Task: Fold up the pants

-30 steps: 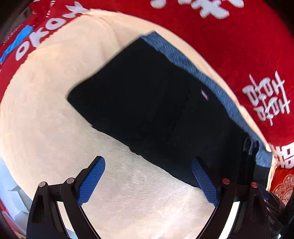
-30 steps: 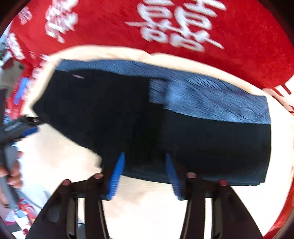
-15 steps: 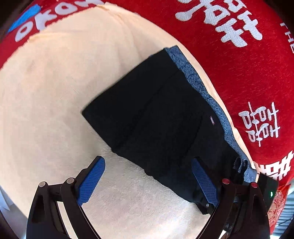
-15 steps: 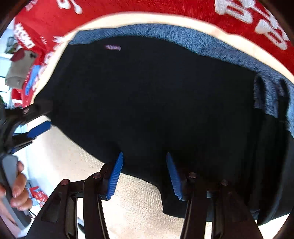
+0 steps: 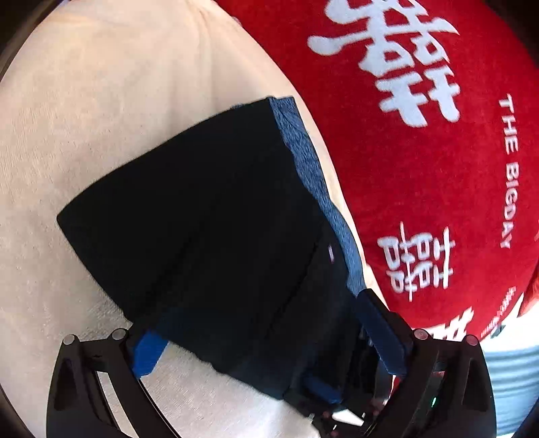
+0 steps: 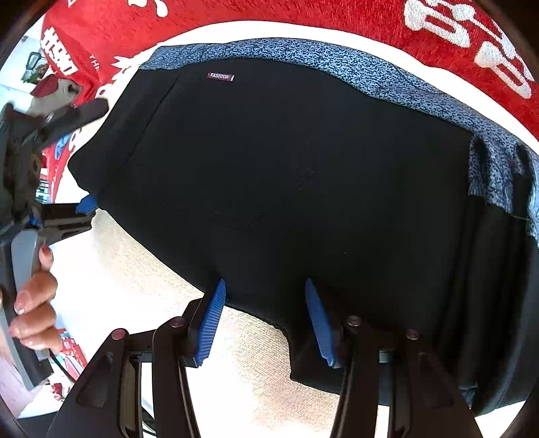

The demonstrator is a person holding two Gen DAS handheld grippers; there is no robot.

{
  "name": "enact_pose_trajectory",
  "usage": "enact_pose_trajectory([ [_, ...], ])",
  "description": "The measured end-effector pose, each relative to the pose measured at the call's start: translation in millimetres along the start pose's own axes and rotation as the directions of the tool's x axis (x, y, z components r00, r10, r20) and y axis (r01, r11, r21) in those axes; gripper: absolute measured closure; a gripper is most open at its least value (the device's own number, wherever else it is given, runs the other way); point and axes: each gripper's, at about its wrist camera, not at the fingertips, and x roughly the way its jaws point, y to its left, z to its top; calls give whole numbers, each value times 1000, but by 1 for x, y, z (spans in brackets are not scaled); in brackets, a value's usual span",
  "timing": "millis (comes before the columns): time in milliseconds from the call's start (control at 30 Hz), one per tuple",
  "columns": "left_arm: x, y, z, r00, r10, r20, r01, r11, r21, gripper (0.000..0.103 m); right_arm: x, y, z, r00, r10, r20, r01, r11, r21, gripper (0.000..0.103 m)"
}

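Note:
Black pants [image 5: 215, 242] with a blue speckled waistband [image 5: 313, 175] lie folded on a cream cloth [image 5: 101, 101]. In the right wrist view the pants [image 6: 286, 168] fill the middle, with a small "FASHION" label [image 6: 220, 76] near the waistband [image 6: 387, 77]. My left gripper [image 5: 266, 330] is open, its fingers straddling the near edge of the pants; it also shows at the left in the right wrist view [image 6: 84, 168]. My right gripper [image 6: 264, 303] is open, its blue pads either side of the pants' near edge. It shows low right in the left wrist view [image 5: 320, 387].
A red cloth with white characters [image 5: 438, 151] covers the surface beyond the cream cloth and shows at the top of the right wrist view [image 6: 337, 13]. A hand [image 6: 30, 303] holds the left gripper's handle at the left edge.
Both grippers have moved closer to the pants. The left gripper's fingers now straddle the pants' edge, which lay ahead of them before. Both stay open.

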Motion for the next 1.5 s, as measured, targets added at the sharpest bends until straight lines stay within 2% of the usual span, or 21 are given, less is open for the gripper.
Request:
enact_pose_trajectory([
  [67, 3, -12, -1, 999, 46, 13, -46, 999, 16, 2, 1, -3, 1, 1000, 8, 8, -8, 1000, -9, 49],
  [133, 8, -28, -4, 985, 170, 37, -172, 982, 72, 11, 0, -6, -1, 1000, 19, 12, -18, 1000, -5, 49],
  [233, 11, -43, -7, 942, 326, 83, -335, 930, 149, 57, -8, -12, -1, 999, 52, -14, -51, 998, 34, 49],
  [300, 10, -51, -9, 922, 370, 116, -387, 898, 209, 67, -23, -22, 1, 998, 63, -6, -62, 995, 83, 49],
  [333, 9, -58, -12, 913, 384, 137, -407, 877, 254, 68, -36, -28, 4, 998, 62, 9, -63, 991, 116, 47],
  [367, 9, -70, -20, 897, 405, 174, -441, 834, 330, 68, -53, -37, 8, 997, 71, 32, -75, 985, 156, 45],
  [433, 10, -91, -37, 870, 427, 247, -493, 739, 458, 68, -79, -45, 21, 995, 89, 53, -97, 976, 195, 27],
  [500, 7, -109, -52, 854, 420, 305, -519, 658, 546, 68, -102, -46, 47, 989, 146, 32, -150, 968, 202, 17],
  [567, 7, -123, -66, 841, 413, 351, -540, 581, 609, 68, -116, -32, 80, 978, 206, -25, -199, 966, 167, 16],
  [600, 11, -132, -68, 835, 414, 363, -548, 556, 625, 68, -121, -22, 98, 972, 227, -52, -218, 966, 138, 14],
  [667, 13, -139, -71, 827, 416, 379, -558, 522, 645, 68, -127, 4, 132, 956, 275, -107, -268, 961, 73, 8],
  [700, 15, -142, -72, 821, 418, 388, -565, 505, 652, 68, -125, 22, 149, 936, 318, -152, -315, 948, 45, 0],
  [767, 20, -149, -75, 812, 422, 402, -577, 483, 659, 68, -111, 53, 170, 897, 364, -251, -371, 929, 23, 0],
  [933, 22, -154, -83, 789, 437, 431, -605, 437, 665, 68, -60, 107, 198, 889, 198, -412, -272, 954, -127, 0],
  [1033, 23, -153, -86, 776, 445, 447, -621, 414, 666, 68, -30, 116, 192, 848, 138, -511, -244, 959, -145, 1],
  [1067, 24, -154, -88, 771, 448, 452, -626, 405, 667, 68, -23, 113, 187, 840, 131, -527, -239, 961, -142, 14],
  [1100, 25, -156, -89, 767, 450, 456, -630, 397, 667, 68, -22, 113, 190, 840, 135, -525, -240, 961, -137, 61],
  [1133, 26, -157, -89, 760, 464, 455, -637, 394, 663, 68, -27, 105, 188, 862, 119, -493, -214, 967, -140, 76],
  [1200, 24, -162, -91, 773, 455, 442, -622, 408, 668, 68, -45, 91, 189, 892, 148, -428, -230, 962, -147, 84],
  [1300, 19, -190, -109, 792, 403, 459, -599, 367, 711, 68, -83, 63, 176, 914, 246, -321, -289, 953, -92, 84],
  [1500, 9, -266, -163, 896, 269, 353, -434, 358, 827, 65, -177, -35, 110, 918, 393, -56, -391, 920, 34, 83],
])
